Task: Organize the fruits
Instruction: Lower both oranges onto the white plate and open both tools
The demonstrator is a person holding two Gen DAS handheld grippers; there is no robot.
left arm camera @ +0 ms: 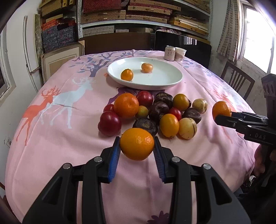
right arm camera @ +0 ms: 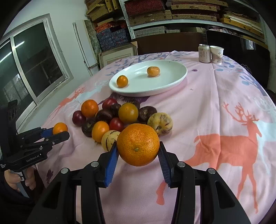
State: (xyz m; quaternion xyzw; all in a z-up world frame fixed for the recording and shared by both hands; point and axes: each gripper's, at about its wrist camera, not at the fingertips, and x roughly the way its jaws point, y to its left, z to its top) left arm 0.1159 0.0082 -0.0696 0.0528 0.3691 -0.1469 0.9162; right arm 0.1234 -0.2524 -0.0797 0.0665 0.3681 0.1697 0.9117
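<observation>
Print on the can [right arm camera: 204, 53] and paper cup [right arm camera: 216, 54] at the bench's far edge is too small to read. Between both tongs and the white plate [left arm camera: 165, 82] lies a heap of fruit [left arm camera: 151, 112] on the pink deer cloth [right arm camera: 215, 106]. Two small mandarins [left arm camera: 127, 74] sit apart in the plate. Left tongs [left arm camera: 137, 146] clamp an orange [left arm camera: 136, 143]; right tongs [right arm camera: 138, 149] clamp a larger orange [right arm camera: 138, 144], both lifted clear of the cloth.

A storeroom doubling as a dining spot: shelves [left arm camera: 144, 12] stacked with boxes behind a cloth-covered table [left arm camera: 51, 137].
</observation>
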